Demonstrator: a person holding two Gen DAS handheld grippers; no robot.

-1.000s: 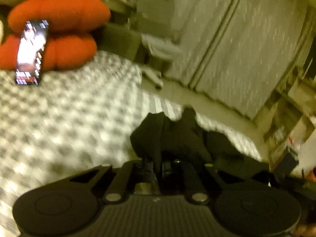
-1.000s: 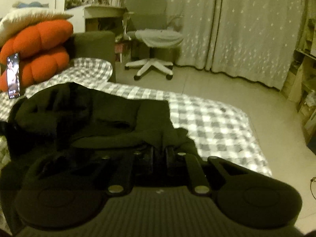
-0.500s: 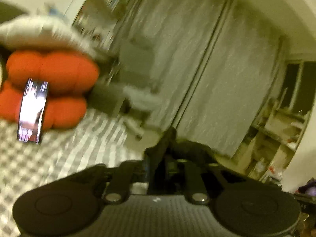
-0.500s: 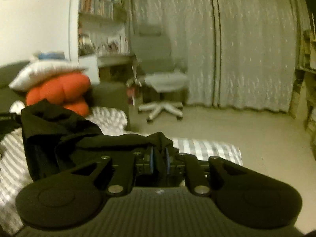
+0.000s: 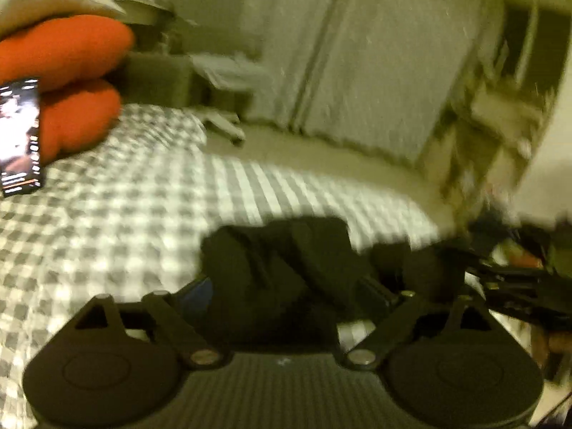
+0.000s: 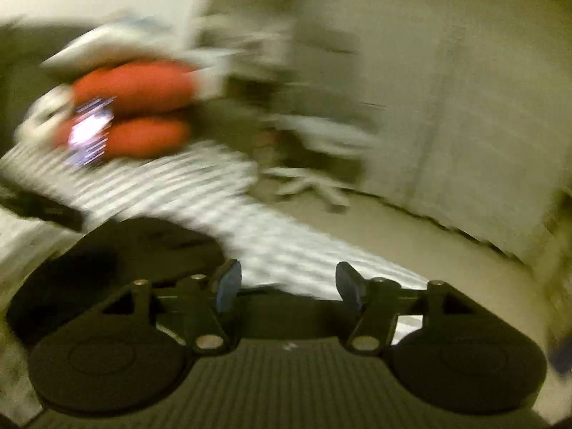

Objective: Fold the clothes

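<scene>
A black garment (image 5: 282, 261) lies bunched on the grey-and-white checked bed cover (image 5: 118, 221). In the left wrist view my left gripper (image 5: 286, 293) is just above it. Its jaws are opening and stand wide, with the cloth lying loose between the fingers (image 5: 379, 291). In the right wrist view my right gripper (image 6: 287, 286) has its jaws opening too. Its blue pads (image 6: 228, 286) are bare, and only bed cover (image 6: 286, 246) shows between them. The garment (image 6: 136, 246) rests just left of that gripper. Both views are blurred.
Two orange cushions (image 5: 68, 82) under a white pillow (image 5: 46, 0) sit at the far left of the bed, with a lit phone (image 5: 21, 136) leaning on them. An office chair (image 6: 314, 164), curtains (image 5: 375, 64), shelves (image 5: 500, 114) and bare floor (image 6: 411, 236) lie beyond the bed.
Both grippers were shut on the lifted black garment. Now both have opened and the cloth has dropped onto the bed. Both views have swung back down toward the bed.
</scene>
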